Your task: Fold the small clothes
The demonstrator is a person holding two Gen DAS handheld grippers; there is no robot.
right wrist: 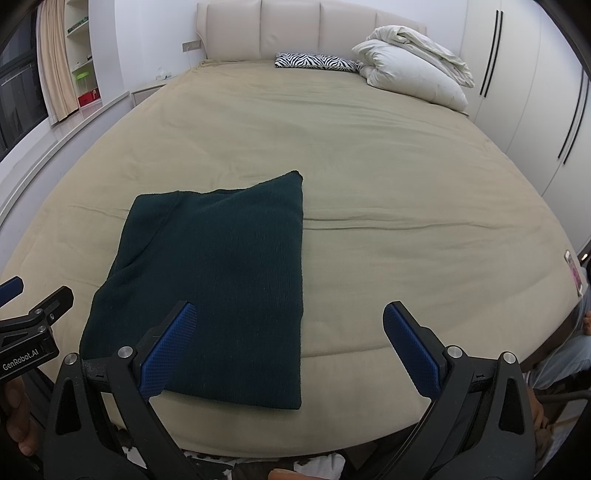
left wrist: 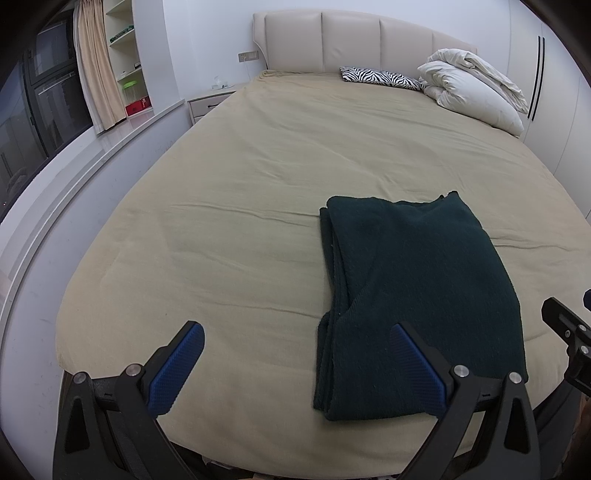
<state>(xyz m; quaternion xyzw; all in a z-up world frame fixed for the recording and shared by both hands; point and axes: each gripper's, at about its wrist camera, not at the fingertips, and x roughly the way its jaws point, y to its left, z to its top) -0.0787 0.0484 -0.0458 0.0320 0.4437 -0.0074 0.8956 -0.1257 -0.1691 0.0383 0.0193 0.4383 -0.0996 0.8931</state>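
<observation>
The left gripper (left wrist: 297, 363) hangs above the near edge of the bed (left wrist: 229, 206), its blue-padded fingers (left wrist: 173, 373) spread wide with nothing between them. Its left finger is over bare beige sheet; its right finger overlaps the near left part of the dark green garment (left wrist: 417, 295) in that view, though whether it touches the cloth cannot be told.

The garment lies folded into a flat rectangle on the near half of the bed, its layered edges showing along its left side. In the right wrist view the same garment (right wrist: 221, 284) sits left of centre, its near edge close to the mattress edge.

The right gripper (right wrist: 286, 354) is likewise wide open and empty, its left finger (right wrist: 170, 354) over the garment's near edge, its right finger over bare sheet.

At the far end, a zebra-print pillow (right wrist: 317, 61) lies beside a bundled white duvet (right wrist: 413, 70) against the padded headboard (right wrist: 295, 29).

At the right rim a small pink-patterned object (right wrist: 574, 271) is cut off and hard to identify.
</observation>
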